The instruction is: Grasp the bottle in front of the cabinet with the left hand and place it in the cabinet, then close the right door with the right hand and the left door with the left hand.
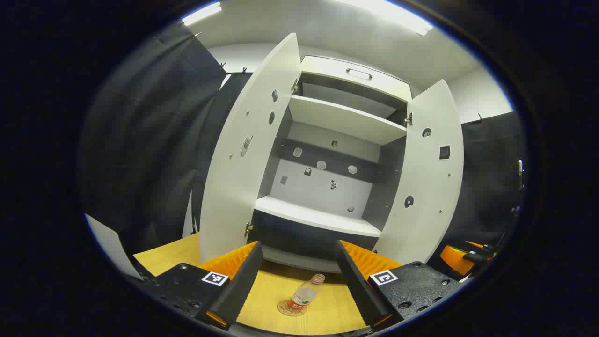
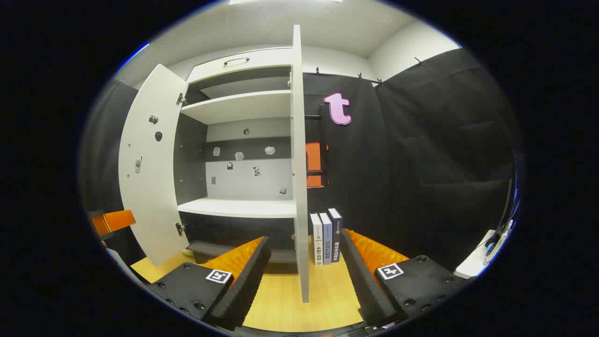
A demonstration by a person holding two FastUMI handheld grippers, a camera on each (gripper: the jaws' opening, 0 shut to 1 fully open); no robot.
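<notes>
The left gripper (image 1: 296, 276) is spread wide with nothing in it, hanging above the wooden table (image 1: 327, 313) right in front of the cabinet (image 1: 327, 154). The bottle (image 1: 305, 295) stands upright on a little round coaster (image 1: 290, 309) on that table, in front of the cabinet's bottom edge, and it shows in the gap between the two fingers but farther out, not touching either one. Both cabinet doors hang open: in the left gripper view the left door (image 1: 248, 154) swings out to one side and the right door (image 1: 423, 178) to the other, with the white shelf (image 1: 318, 217) inside bare. The right gripper (image 2: 304, 271) is also wide apart and holding nothing, sitting in front of the cabinet's right side. From there the right door (image 2: 299, 164) is seen edge-on, its lower end reaching down between the fingers, though I can't tell if anything touches it. Just beside that door, on the side away from the cabinet's inside, three books (image 2: 326, 236) stand upright on the table. An orange thing (image 2: 314, 164) hangs on the black cloth behind the door.
</notes>
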